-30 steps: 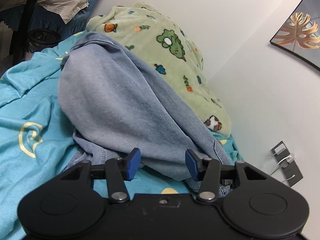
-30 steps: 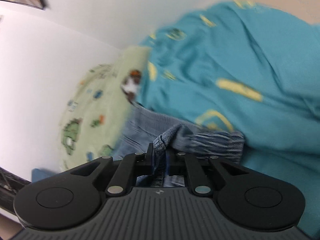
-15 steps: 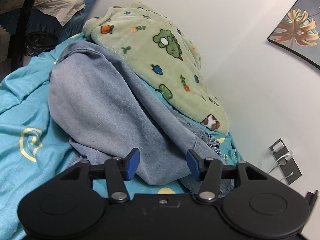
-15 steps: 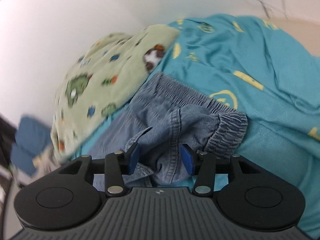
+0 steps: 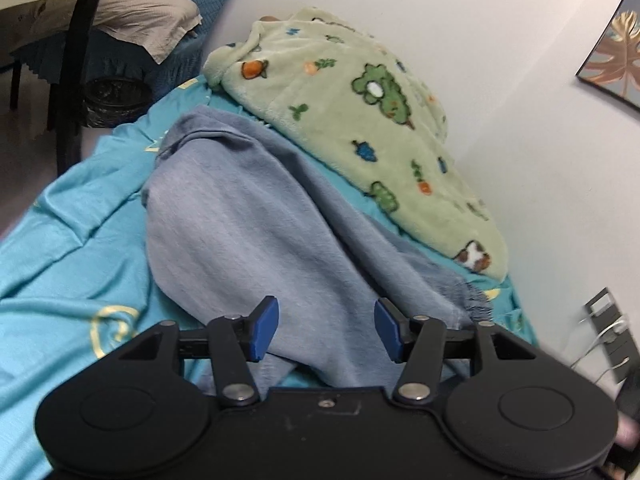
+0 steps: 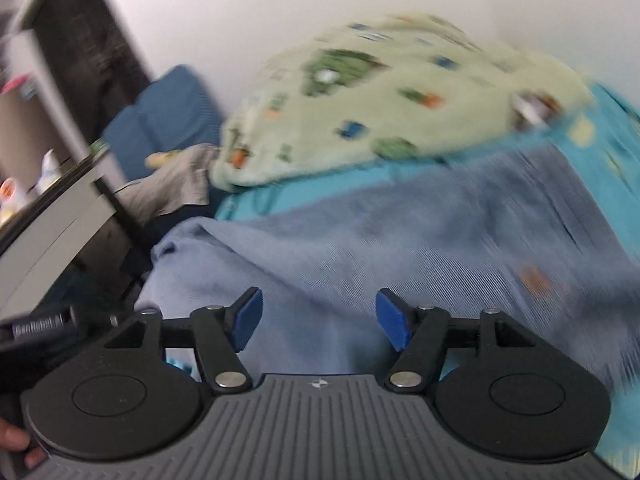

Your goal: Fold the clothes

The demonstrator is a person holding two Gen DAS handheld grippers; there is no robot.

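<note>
Motion blur smears the right wrist view. Blue denim trousers (image 5: pixel 256 240) lie spread on a teal bedsheet (image 5: pixel 60 256) beside a green patterned blanket (image 5: pixel 360 128). Left gripper (image 5: pixel 326 330) and right gripper (image 6: pixel 318 320) hover just above the denim, fingers wide, gripping nothing.

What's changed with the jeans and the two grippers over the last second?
The right gripper let go of the jeans and swung away, now open. The jeans settled flatter on the bed sheet. The left gripper stayed open; the green blanket stayed put.
</note>
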